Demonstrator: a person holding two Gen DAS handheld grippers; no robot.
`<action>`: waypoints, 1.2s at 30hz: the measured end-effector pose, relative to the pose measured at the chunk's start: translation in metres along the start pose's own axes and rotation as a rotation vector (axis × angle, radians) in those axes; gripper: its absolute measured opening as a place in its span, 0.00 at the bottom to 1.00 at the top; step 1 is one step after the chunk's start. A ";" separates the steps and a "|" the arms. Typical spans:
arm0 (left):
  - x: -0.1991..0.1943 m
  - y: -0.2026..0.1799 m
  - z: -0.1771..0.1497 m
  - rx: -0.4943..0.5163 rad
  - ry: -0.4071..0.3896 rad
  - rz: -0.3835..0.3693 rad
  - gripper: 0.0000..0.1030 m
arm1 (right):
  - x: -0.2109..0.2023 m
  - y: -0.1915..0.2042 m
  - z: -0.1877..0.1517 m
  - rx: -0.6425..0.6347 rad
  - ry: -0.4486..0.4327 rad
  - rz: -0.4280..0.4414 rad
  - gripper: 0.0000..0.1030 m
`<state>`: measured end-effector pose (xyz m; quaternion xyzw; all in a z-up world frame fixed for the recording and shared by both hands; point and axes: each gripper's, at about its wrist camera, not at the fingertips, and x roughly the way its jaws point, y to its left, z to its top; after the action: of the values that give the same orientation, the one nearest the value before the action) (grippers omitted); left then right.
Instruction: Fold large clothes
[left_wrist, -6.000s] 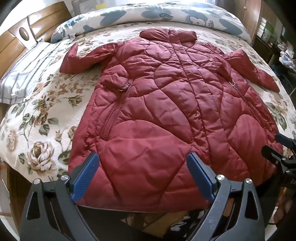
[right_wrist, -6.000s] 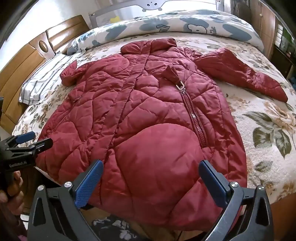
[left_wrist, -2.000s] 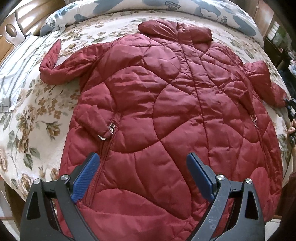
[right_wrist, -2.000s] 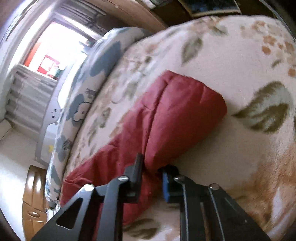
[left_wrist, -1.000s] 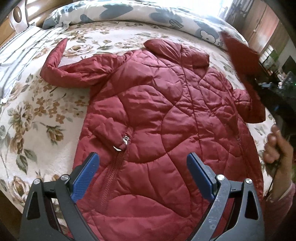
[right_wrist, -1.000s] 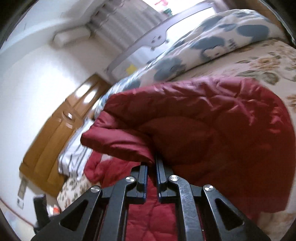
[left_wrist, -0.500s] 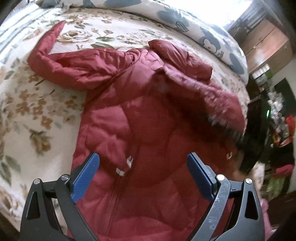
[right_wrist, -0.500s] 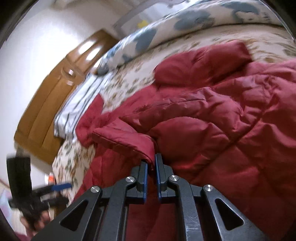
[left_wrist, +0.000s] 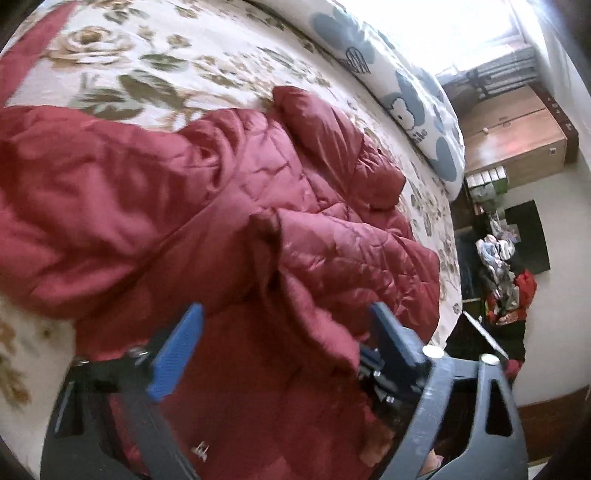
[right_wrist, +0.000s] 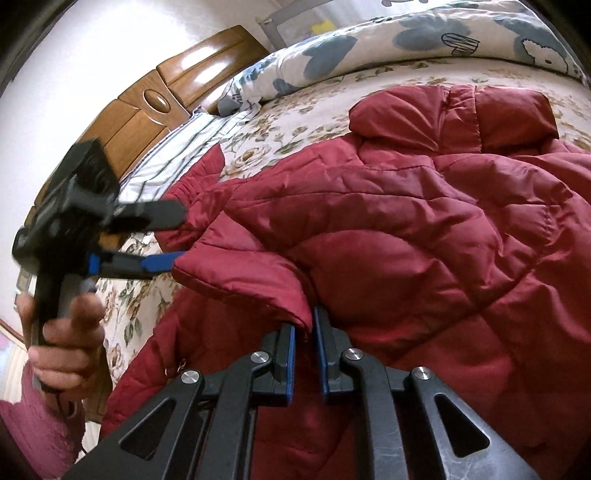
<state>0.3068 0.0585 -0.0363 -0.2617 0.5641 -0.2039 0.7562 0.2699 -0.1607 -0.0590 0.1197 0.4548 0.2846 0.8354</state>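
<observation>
A dark red quilted jacket (right_wrist: 424, 229) lies on the bed, collar (right_wrist: 454, 107) toward the far side. One sleeve (left_wrist: 351, 254) is folded across the body. Its cuff (right_wrist: 240, 273) rests on the jacket, with one corner between the tips of my right gripper (right_wrist: 304, 354), whose jaws are opening with a narrow gap showing. My left gripper (left_wrist: 284, 343) hovers over the same cuff end (left_wrist: 321, 332), jaws closing with the pads off the cloth. A hand (right_wrist: 62, 339) holds the left gripper (right_wrist: 173, 236) at the cuff's left edge. The other sleeve (right_wrist: 207, 173) stretches to the left.
The bed has a floral sheet (left_wrist: 166, 62), a blue-patterned duvet (right_wrist: 406, 33) along the far side, a striped pillow (right_wrist: 173, 155) and a wooden headboard (right_wrist: 155, 99). In the left wrist view a wooden cabinet (left_wrist: 513, 136) and a heap of clutter (left_wrist: 502, 266) stand on the floor past the bed's edge.
The right gripper carried the sleeve over and down onto the jacket's body, and its jaws have parted a little. The left gripper swung right toward the cuff and its jaws narrowed.
</observation>
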 end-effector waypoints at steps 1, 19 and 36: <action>0.004 0.000 0.003 0.003 0.008 -0.003 0.56 | 0.000 0.000 -0.001 -0.001 0.000 -0.001 0.12; -0.018 -0.004 0.004 0.243 -0.127 0.310 0.10 | -0.097 -0.049 -0.016 0.108 -0.164 -0.213 0.34; -0.051 -0.027 -0.021 0.257 -0.269 0.427 0.16 | -0.082 -0.130 -0.011 0.231 -0.137 -0.445 0.39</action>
<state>0.2720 0.0650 0.0140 -0.0637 0.4706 -0.0732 0.8770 0.2732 -0.3145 -0.0681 0.1303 0.4417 0.0313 0.8871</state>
